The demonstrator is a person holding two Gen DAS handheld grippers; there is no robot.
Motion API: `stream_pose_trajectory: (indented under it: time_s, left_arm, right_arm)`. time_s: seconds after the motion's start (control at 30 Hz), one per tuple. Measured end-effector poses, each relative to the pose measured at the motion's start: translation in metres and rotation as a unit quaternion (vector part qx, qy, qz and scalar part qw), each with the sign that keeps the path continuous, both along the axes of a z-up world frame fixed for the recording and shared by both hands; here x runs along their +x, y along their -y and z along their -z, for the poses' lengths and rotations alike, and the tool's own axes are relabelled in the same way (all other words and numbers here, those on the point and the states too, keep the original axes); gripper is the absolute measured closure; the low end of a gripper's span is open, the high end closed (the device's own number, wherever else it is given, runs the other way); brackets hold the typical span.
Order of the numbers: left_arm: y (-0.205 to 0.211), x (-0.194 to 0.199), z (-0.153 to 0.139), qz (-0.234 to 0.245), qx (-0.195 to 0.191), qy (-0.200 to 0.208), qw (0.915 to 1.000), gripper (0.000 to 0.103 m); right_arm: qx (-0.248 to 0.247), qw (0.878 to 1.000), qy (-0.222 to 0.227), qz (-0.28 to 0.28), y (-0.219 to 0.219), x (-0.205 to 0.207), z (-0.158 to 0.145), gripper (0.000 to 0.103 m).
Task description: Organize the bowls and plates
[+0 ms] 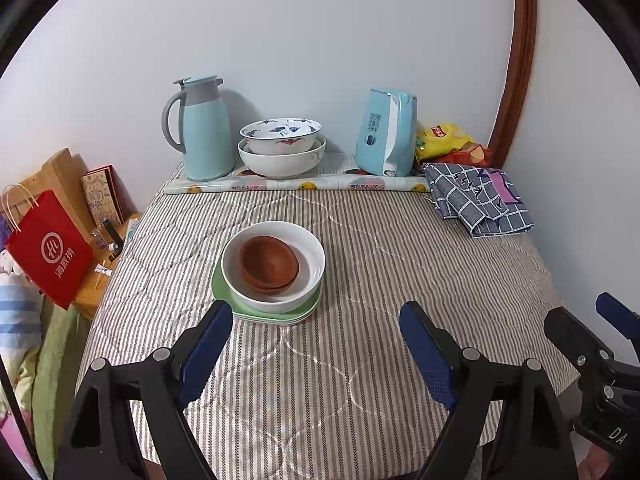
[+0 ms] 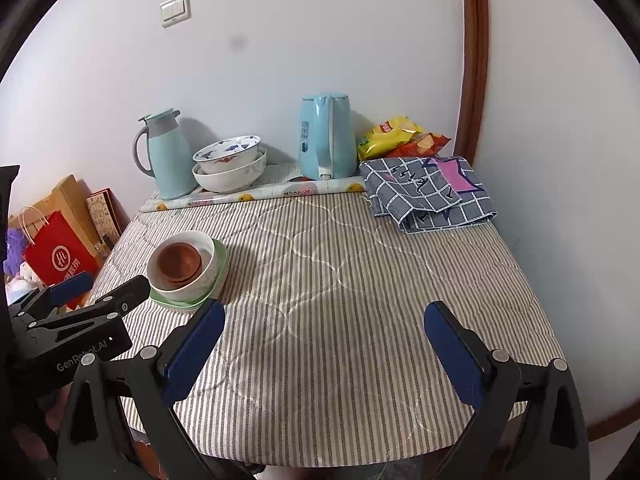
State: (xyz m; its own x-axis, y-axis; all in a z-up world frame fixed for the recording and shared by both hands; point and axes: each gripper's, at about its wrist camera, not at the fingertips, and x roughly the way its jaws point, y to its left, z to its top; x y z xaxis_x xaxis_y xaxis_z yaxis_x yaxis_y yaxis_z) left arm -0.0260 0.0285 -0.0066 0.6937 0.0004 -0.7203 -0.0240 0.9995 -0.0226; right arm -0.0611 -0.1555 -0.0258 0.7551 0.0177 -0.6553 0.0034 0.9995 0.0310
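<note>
A stack sits on the striped table cloth (image 1: pixel 360 360): green plates (image 1: pixel 276 316) at the bottom, a white bowl (image 1: pixel 312 256) on them, and brown bowls (image 1: pixel 268 262) nested inside. The stack also shows in the right wrist view (image 2: pixel 182 266). My left gripper (image 1: pixel 316 328) is open and empty, just in front of the stack. My right gripper (image 2: pixel 324 332) is open and empty above the table's front right part, to the right of the stack. Two larger bowls (image 1: pixel 282 146) are nested at the back of the table.
At the back stand a light blue thermos jug (image 1: pixel 204 132), a blue kettle (image 1: pixel 386 132), snack bags (image 1: pixel 444 142) and a rolled patterned sheet (image 1: pixel 296 186). A folded checked cloth (image 1: pixel 476 196) lies back right. A red paper bag (image 1: pixel 48 248) stands left of the table.
</note>
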Motion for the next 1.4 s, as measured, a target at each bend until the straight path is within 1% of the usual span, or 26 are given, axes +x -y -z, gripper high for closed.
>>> stream_pose_trajectory:
  time_s: [0.57, 1.4]
  left_arm:
    - [-0.0032, 0.0009, -0.0065, 0.001, 0.001, 0.009, 1.0000, 0.018]
    - [-0.0019, -0.0004, -0.0066, 0.003, 0.000, 0.013, 0.9999, 0.018]
  right_arm:
    - [0.003, 1.000, 0.006, -0.001, -0.0015, -0.0019, -0.0050, 0.004]
    - [0.002, 1.000, 0.007, -0.004, -0.0040, -0.0005, -0.0068, 0.004]
